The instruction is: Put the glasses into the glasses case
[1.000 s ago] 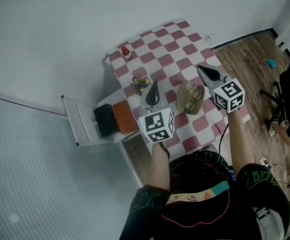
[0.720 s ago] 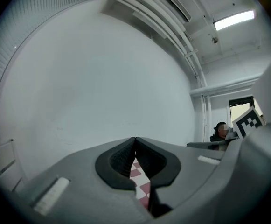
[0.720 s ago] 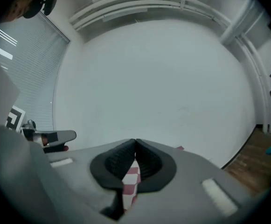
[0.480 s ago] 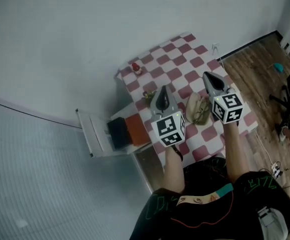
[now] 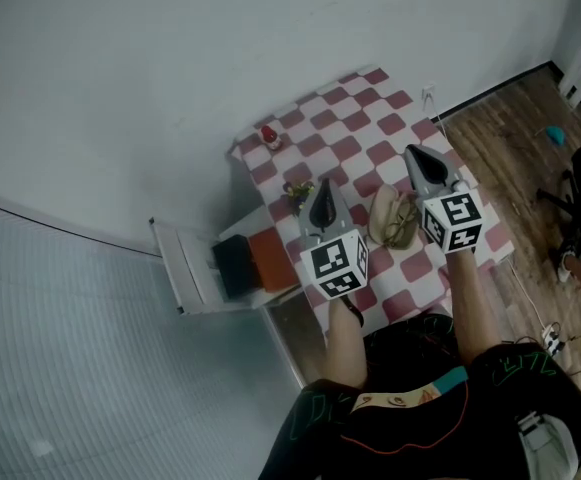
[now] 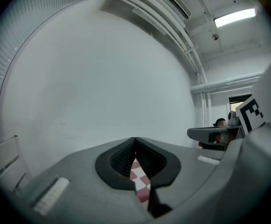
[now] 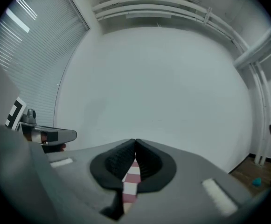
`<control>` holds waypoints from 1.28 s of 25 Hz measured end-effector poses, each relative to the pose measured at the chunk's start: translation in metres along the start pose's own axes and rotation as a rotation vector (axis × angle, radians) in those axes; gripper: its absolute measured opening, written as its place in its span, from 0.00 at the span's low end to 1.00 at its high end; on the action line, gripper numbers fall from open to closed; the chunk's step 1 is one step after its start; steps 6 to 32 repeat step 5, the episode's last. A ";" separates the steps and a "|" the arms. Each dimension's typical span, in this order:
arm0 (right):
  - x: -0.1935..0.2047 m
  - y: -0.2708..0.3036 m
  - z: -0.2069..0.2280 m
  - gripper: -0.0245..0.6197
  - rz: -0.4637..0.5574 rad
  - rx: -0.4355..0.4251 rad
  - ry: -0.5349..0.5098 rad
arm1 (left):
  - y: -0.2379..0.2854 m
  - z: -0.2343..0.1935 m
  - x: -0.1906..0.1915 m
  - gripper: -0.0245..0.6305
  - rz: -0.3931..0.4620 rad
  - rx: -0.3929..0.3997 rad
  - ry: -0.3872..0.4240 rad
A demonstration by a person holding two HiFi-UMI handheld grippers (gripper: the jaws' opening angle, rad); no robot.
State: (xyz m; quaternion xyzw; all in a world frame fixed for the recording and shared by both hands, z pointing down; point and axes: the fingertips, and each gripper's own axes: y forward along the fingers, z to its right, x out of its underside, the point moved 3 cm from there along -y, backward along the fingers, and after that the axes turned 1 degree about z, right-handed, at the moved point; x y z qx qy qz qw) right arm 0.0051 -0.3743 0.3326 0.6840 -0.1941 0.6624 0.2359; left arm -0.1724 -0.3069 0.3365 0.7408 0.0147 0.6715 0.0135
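- Table (image 5: 345,103): its red-and-white checked cloth carries everything the task needs. It stands against the white wall, directly ahead of you.
- Left gripper (image 5: 323,192): you hold it raised over the near left part of the cloth, pointing toward the wall. Its jaws are together, tips meeting, with nothing between them.
- Right gripper (image 5: 417,160): this one is raised over the near right part and points the same way. Its jaws are likewise closed and empty.
- Glasses case (image 5: 380,213): the beige case lies open on the cloth between your two grippers. Its long axis runs roughly away from you, almost parallel to both tools.
- Glasses (image 5: 402,224): the dark frames rest at the right side of the case, just beside your right gripper's marker cube. Whether they sit inside the case or on its edge cannot be told.
- Key relation: the glasses lie below both pairs of tips and back toward you. The right gripper is the nearer, so it would probably have to open, tilt down and draw back to reach them.
- Difference between views: only the head view shows the case and glasses. Each gripper view looks level at the wall and shows closed pads, a sliver of checked cloth in the gap below them, and the other gripper at its edge.
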 end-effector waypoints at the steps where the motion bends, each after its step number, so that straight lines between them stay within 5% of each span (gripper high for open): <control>1: 0.000 -0.001 -0.001 0.05 0.001 0.002 -0.005 | -0.001 -0.002 0.001 0.05 0.000 -0.005 -0.001; 32: 0.000 -0.004 -0.002 0.05 0.006 0.008 -0.019 | -0.006 -0.013 0.001 0.05 -0.001 -0.034 -0.009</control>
